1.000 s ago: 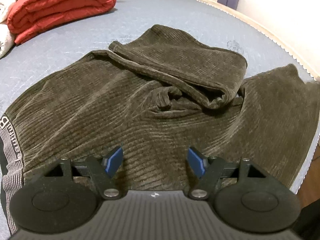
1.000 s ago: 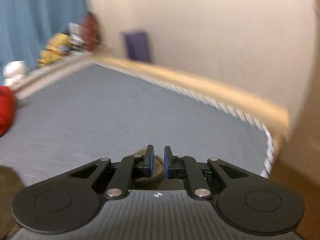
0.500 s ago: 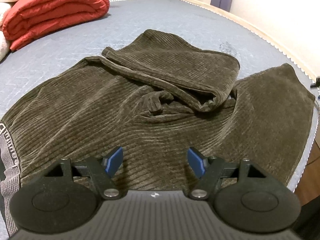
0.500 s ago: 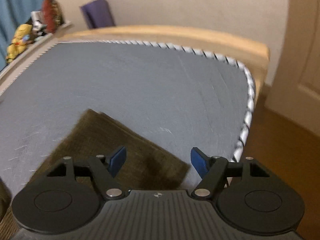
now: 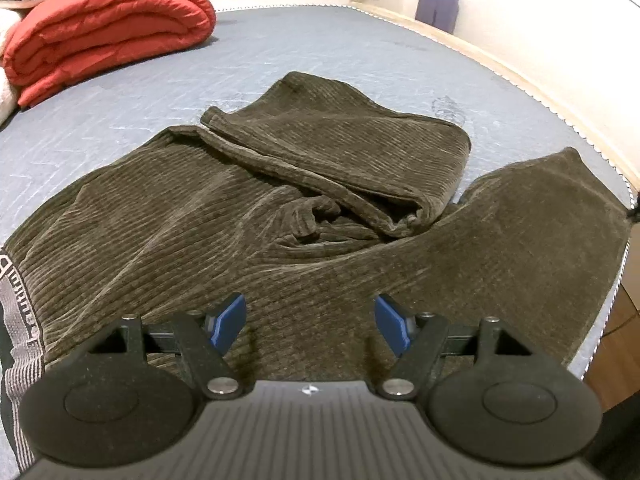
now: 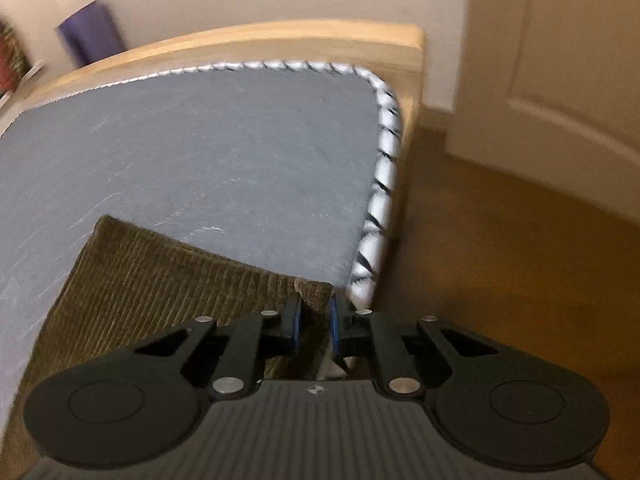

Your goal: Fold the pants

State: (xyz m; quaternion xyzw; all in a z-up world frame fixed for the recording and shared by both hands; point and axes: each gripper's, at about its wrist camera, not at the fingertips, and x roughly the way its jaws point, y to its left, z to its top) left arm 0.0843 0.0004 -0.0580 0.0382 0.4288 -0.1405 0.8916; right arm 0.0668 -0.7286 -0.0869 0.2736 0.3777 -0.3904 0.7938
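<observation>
Dark olive corduroy pants (image 5: 208, 216) lie spread on the grey mattress (image 5: 304, 44). One leg (image 5: 344, 144) is folded back over itself. The other leg (image 5: 532, 232) runs to the mattress's right edge. The grey waistband (image 5: 18, 332) is at the far left. My left gripper (image 5: 310, 324) hovers open and empty above the seat of the pants. In the right wrist view my right gripper (image 6: 314, 320) is nearly shut on the corner of the leg hem (image 6: 316, 290) at the mattress edge.
A folded red duvet (image 5: 104, 28) lies at the far left of the mattress. The wooden bed frame (image 6: 248, 36) and corded mattress edge (image 6: 380, 192) border the right side. Wooden floor (image 6: 500, 272) and a white door (image 6: 560, 60) lie beyond. A purple object (image 5: 438, 8) leans on the wall.
My right gripper, open half a second ago, has closed on the hem corner near the mattress edge. My left gripper has drawn back slightly and stayed open.
</observation>
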